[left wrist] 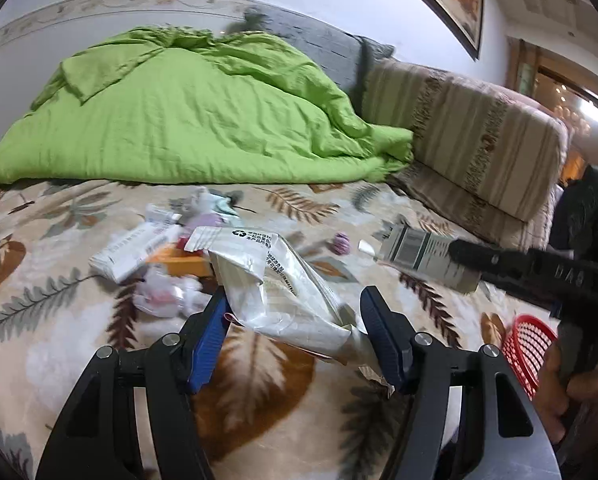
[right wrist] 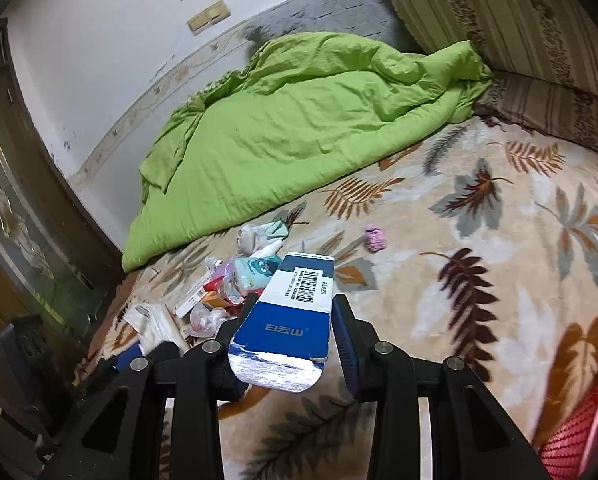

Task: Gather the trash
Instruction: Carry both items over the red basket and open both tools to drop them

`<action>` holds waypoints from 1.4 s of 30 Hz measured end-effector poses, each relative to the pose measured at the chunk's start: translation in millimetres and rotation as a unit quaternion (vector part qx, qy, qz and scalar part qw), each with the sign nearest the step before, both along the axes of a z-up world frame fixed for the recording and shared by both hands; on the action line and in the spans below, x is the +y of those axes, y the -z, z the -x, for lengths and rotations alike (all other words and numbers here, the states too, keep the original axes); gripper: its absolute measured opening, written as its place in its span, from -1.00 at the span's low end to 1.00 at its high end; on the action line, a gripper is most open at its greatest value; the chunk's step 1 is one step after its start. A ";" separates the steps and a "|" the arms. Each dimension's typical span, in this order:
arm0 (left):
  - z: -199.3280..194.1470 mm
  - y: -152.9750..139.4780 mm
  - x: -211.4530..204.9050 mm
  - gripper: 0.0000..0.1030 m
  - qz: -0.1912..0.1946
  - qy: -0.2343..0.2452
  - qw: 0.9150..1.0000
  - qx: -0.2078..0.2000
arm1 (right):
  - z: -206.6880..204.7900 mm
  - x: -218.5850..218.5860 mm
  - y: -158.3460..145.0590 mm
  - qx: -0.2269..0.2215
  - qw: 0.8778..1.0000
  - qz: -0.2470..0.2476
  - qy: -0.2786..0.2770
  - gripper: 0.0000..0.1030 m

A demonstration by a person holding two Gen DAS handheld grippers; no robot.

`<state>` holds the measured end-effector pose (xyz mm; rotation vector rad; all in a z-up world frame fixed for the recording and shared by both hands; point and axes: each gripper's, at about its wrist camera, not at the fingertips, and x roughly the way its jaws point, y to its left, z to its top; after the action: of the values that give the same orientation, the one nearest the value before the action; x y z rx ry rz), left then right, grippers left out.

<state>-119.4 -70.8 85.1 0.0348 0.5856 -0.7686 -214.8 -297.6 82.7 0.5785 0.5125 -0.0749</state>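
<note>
The right claw [right wrist: 289, 334] is clamped across the light, crushable blue-and-white carton [right wrist: 295, 312] above the bed [right wrist: 479, 312], while the left claw [left wrist: 293, 320] stands apart around the limp, slippery white pouch [left wrist: 283, 280]; grip its bunched middle.

green quilt [left wrist: 171, 120], red basket [left wrist: 527, 348], leaf-print blanket [right wrist: 479, 240]

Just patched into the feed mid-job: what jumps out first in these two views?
The crumpled bright green quilt heaped at the back of the leaf-patterned bed dominates. Nearer, the right tongs clamp a blue-and-white cardboard box, while the left tongs straddle a crinkled white plastic mailer bag beside a litter pile. A red mesh plastic basket waits at the right edge.
</note>
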 end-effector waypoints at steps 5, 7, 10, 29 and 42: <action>21.1 -5.2 -20.5 0.26 -0.003 0.041 0.999 0.011 | 53.0 -22.4 -10.1 -0.001 1.000 0.002 0.018 -0.25; 32.4 -8.5 -34.9 0.26 -0.005 0.068 0.998 0.011 | 83.4 -35.2 -15.3 0.000 0.999 0.009 0.039 -0.25; 53.4 -14.3 -62.9 0.26 -0.011 0.114 0.993 0.011 | 130.3 -60.1 -20.3 0.007 0.996 0.019 0.082 -0.25; 188.3 15.2 -288.1 0.39 -0.089 0.376 0.913 0.131 | 287.2 -178.8 32.0 0.094 0.962 -0.039 0.252 0.29; 114.6 -17.4 -177.1 0.43 -0.082 0.199 0.975 0.063 | 186.6 -132.9 -9.3 0.044 0.991 0.046 0.121 0.32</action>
<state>-234.0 -247.9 102.5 0.2628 0.7746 -1.1146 -401.3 -430.5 92.0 0.5469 0.5198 -0.3550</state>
